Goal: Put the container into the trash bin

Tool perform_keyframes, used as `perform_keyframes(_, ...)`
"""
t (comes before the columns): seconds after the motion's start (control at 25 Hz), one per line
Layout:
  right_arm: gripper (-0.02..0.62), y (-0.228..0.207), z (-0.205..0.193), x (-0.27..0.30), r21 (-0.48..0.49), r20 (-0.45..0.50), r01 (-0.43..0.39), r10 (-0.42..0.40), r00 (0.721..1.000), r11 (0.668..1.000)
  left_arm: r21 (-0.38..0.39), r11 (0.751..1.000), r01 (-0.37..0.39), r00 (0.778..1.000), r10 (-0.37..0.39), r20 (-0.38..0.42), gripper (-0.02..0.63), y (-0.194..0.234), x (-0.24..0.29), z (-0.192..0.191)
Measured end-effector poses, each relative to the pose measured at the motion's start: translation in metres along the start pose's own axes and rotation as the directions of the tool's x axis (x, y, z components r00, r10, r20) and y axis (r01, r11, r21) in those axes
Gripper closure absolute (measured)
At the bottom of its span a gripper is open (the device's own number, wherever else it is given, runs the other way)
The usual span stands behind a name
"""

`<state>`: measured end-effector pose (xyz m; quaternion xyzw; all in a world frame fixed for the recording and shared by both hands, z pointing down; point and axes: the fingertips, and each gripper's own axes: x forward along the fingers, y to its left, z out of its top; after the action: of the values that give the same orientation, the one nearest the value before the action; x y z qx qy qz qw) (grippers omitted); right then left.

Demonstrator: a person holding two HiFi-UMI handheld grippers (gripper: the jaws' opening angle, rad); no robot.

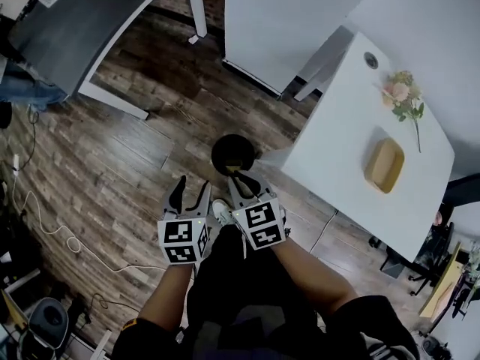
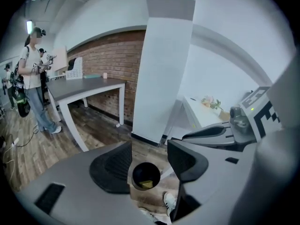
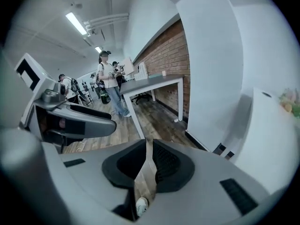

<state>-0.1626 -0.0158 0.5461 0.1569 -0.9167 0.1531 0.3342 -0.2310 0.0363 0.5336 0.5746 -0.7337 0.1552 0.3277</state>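
A round black trash bin stands on the wood floor beside the white table, and a yellowish container lies inside it. The left gripper view looks down into the same bin, showing the yellow piece. A second, tan container rests on the white table. My left gripper hangs above the floor just short of the bin, its jaws apart and empty. Beside it, my right gripper is closed down to a thin slit with nothing in it.
A sprig of flowers lies on the white table. A grey desk stands at the upper left and a white pillar behind the bin. Cables trail over the floor at left. People stand by the desk. My shoe shows below the grippers.
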Motion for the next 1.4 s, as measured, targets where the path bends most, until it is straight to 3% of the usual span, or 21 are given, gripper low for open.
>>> perform_keyframes(0.28,0.535,0.007,0.069,-0.086,-0.024,0.153,0.056,-0.052,0.987,0.998,0.044,0.998,0.034,0.991,-0.039,0.128,0.393,-0.035,-0.058,0.064)
perform_keyframes(0.4,0.535,0.003,0.088,-0.122,-0.024,0.205,0.087,-0.08,0.975,0.996,0.073,0.996,0.056,0.981,-0.068,0.181,0.468,-0.057,-0.079,0.088)
perform_keyframes(0.64,0.535,-0.011,0.104,-0.18,-0.015,0.285,0.172,-0.161,0.945,0.985,0.127,0.986,0.109,0.958,-0.138,0.253,0.548,-0.1,-0.109,0.121)
perform_keyframes(0.88,0.535,-0.021,0.108,-0.21,0.008,0.324,0.221,-0.212,0.922,0.975,0.19,0.972,0.141,0.947,-0.188,0.26,0.589,-0.127,-0.12,0.132)
perform_keyframes(1.4,0.535,-0.036,0.106,-0.22,0.017,0.325,0.244,-0.236,0.916,0.97,0.24,0.959,0.148,0.947,-0.208,0.246,0.598,-0.145,-0.114,0.139)
